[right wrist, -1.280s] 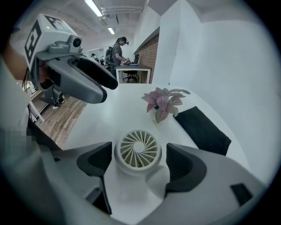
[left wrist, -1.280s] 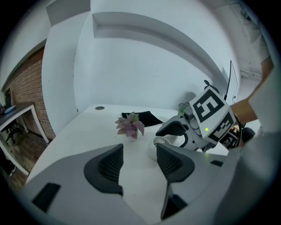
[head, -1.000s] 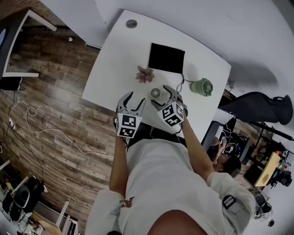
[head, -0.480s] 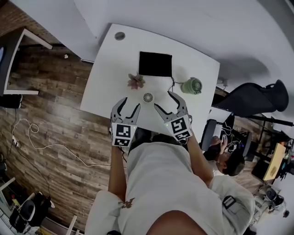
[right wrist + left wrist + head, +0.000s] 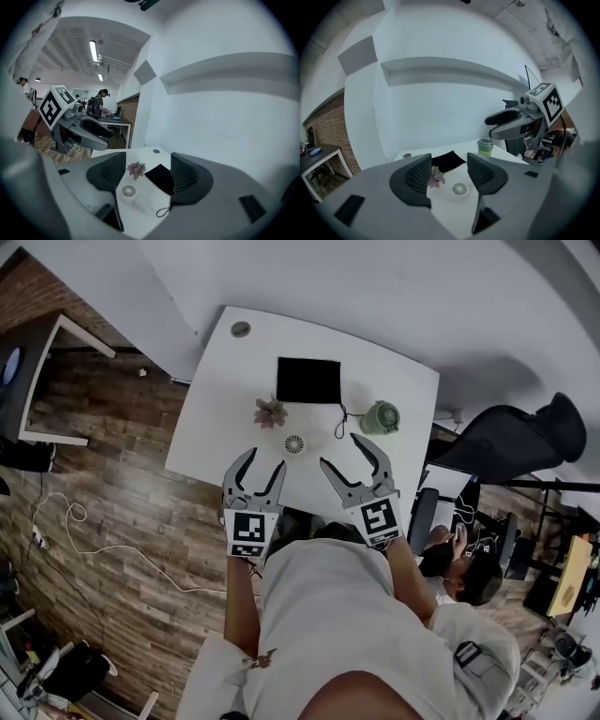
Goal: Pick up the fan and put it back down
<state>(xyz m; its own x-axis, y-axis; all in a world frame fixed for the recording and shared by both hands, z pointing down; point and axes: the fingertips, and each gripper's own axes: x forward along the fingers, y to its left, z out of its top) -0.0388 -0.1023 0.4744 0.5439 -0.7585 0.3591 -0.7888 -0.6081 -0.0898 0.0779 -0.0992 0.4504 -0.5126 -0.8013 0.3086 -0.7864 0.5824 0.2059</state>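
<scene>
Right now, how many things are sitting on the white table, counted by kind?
Fan: 1
Pink flower: 1
Black pad: 1
Green cup: 1
Black cord: 1
Total: 5

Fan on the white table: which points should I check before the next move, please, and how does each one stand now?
1. Fan rests on the table, grille up, and neither tool touches it: ok.
2. Left tool is open, with nothing between its jaws: ok.
3. Right tool is open and empty; its jaws have just been closing: ok.
4. Flower lies beside the fan, apart from it: ok.
5. Whether the cable is joined to the fan: cannot tell.
</scene>
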